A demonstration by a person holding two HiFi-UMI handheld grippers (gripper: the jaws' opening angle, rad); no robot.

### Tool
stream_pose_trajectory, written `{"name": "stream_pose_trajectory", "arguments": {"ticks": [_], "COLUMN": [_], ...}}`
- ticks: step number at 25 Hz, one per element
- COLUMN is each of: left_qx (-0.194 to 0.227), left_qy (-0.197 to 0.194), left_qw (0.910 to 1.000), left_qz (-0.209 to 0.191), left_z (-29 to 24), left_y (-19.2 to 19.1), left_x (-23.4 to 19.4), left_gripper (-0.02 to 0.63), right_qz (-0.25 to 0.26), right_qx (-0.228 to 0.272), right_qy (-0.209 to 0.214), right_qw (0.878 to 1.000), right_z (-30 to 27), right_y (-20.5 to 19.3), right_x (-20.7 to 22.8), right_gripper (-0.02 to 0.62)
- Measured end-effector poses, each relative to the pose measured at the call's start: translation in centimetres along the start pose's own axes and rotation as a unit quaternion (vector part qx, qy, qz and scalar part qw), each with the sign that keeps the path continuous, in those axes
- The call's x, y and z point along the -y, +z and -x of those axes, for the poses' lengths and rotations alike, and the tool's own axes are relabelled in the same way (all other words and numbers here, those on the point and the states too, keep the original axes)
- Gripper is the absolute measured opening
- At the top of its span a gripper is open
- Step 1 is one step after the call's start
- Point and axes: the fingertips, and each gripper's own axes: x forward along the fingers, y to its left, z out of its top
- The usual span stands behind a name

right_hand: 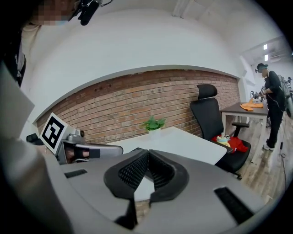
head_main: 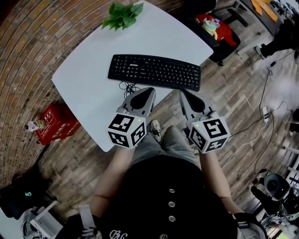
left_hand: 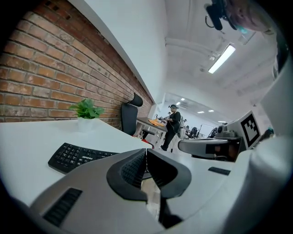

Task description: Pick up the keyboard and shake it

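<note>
Left hand-held gripper [head_main: 151, 90] and right hand-held gripper [head_main: 182, 92], jaws together, near black keyboard [head_main: 154, 71] on white table [head_main: 84, 79]

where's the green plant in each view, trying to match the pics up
Head view: green plant at the top, left of centre, at the table's far edge.
Left gripper view: left of centre, beyond the keyboard, against the brick wall.
Right gripper view: near the middle, against the brick wall.
Shared landmark: the white table it stands on.
</note>
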Motion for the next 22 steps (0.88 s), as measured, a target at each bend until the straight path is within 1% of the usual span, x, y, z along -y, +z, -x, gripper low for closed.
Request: {"name": "stream_pose_trajectory", "arguments": {"ticks": [5,7,15,20,22], "left_qx": [-0.006,-0.009,-0.025,-0.039,-0.042], "left_qy": [-0.008,-0.006,0.034,0.045,0.050], "left_qw": [0.9999,0.9999,0.9990,0.9982,0.9979], "left_qz": [0.010,0.006,-0.013,-0.008,-0.004], "left_z": [-1.1,-1.6,-3.7,-5.4,-5.9], "left_y": [-0.1,-0.2,-0.6,-0.9,-1.1], "left_x": [-0.2,-0.3,-1.8,-2.7,-3.0], "left_gripper": [0.017,0.017,0.017,0.017,0.017], "right_qz": [-0.008,-0.012,-0.023,-0.025,-0.031], "right_qx": [-0.002,-0.003,-0.022,-0.035,-0.042], "right_qy": [-0.008,-0.014,-0.031,-0.039,-0.036], "right_qw": [1.000,1.000,0.999,0.998,0.998], "right_z": [-0.3,-0.5,-1.2,-2.1,-2.5], "right_y": [-0.3,-0.4,-0.9,-1.3,-1.8], "right_x": [1.2,1.8,5.3,7.6,8.3], "right_gripper": [0.028,0.028,0.029,0.029,0.031]}}
